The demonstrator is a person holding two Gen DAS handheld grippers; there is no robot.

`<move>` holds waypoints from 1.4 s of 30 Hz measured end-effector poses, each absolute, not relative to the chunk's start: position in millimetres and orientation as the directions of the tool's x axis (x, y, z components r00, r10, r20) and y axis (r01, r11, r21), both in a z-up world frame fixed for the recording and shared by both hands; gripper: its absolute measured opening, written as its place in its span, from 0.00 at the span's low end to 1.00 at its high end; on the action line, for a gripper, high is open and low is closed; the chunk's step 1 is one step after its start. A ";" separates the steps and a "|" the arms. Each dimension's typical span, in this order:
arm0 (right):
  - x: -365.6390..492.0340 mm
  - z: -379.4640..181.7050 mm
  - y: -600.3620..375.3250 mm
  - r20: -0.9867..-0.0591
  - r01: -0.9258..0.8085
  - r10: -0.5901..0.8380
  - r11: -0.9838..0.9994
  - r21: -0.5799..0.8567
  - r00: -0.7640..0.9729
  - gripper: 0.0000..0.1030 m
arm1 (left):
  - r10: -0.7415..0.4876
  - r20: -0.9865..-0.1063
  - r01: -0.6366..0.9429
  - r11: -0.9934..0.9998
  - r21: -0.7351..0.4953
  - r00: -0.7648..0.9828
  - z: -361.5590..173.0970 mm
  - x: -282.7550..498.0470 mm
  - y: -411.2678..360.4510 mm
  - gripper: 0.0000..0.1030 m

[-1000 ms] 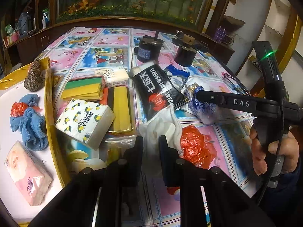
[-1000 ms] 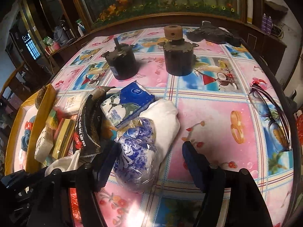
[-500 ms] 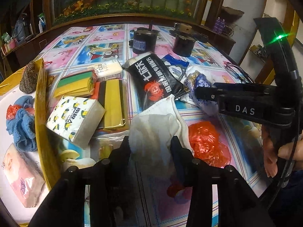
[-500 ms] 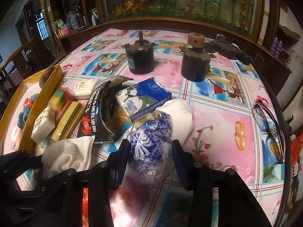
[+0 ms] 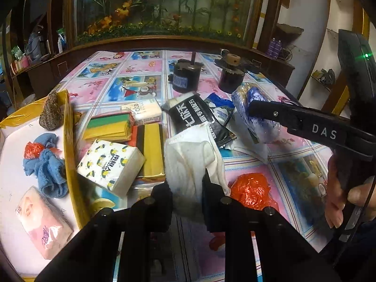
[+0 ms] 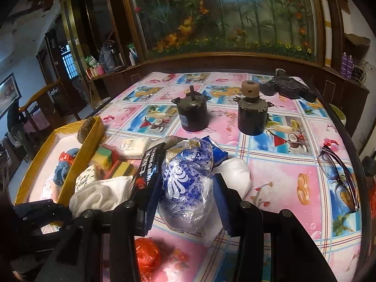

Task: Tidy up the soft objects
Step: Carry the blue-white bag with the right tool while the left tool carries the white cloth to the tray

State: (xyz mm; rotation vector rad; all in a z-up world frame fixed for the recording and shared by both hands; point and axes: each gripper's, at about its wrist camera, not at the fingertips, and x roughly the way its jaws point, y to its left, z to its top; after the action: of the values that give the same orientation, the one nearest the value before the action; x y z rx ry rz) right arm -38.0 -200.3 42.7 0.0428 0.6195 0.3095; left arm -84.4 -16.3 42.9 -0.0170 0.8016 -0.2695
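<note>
Left gripper (image 5: 186, 188) clenching crumpled white cloth (image 5: 191, 157) at lower centre of frame. Right gripper (image 6: 185, 195) pinching blue-and-white crinkly plastic bag (image 6: 185, 183), raising it clear of pile, likely heading for yellow-rimmed white tray (image 5: 68, 141) at left.

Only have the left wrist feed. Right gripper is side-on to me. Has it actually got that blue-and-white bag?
Observer: Yes. In the right wrist view the right gripper has just been closing its jaws, and both pads now press the blue-and-white bag between them.
Operator: Anything on its far side I should know about?
Observer: Purple-framed glasses lie on the tablecloth, off to the bag's right and not touching it.
</note>
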 end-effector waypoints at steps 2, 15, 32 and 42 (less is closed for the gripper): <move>-38.3 41.2 -196.5 -0.567 -0.286 0.311 0.948 0.136 0.763 0.47 | -0.231 -0.705 0.224 0.969 -0.105 0.670 44.2 -84.4 -15.1 0.19; -54.3 37.6 -167.1 -0.542 -0.405 0.394 0.908 0.105 0.742 0.47 | -0.075 -0.640 0.143 0.988 0.055 0.764 53.0 -92.9 -13.5 0.19; -55.7 38.1 -168.4 -0.523 -0.411 0.407 0.904 0.115 0.749 0.47 | 0.024 -0.591 0.087 0.983 0.159 0.806 60.0 -102.6 -14.5 0.19; -57.2 38.5 -166.4 -0.515 -0.412 0.414 0.902 0.126 0.750 0.47 | 0.031 -0.582 0.079 0.984 0.162 0.813 61.9 -106.1 -13.4 0.19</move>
State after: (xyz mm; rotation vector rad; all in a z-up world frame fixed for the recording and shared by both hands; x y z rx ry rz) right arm -57.2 -166.4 38.5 0.0048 0.5636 0.4514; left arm -106.1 -13.4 61.9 0.1819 0.6221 -0.0257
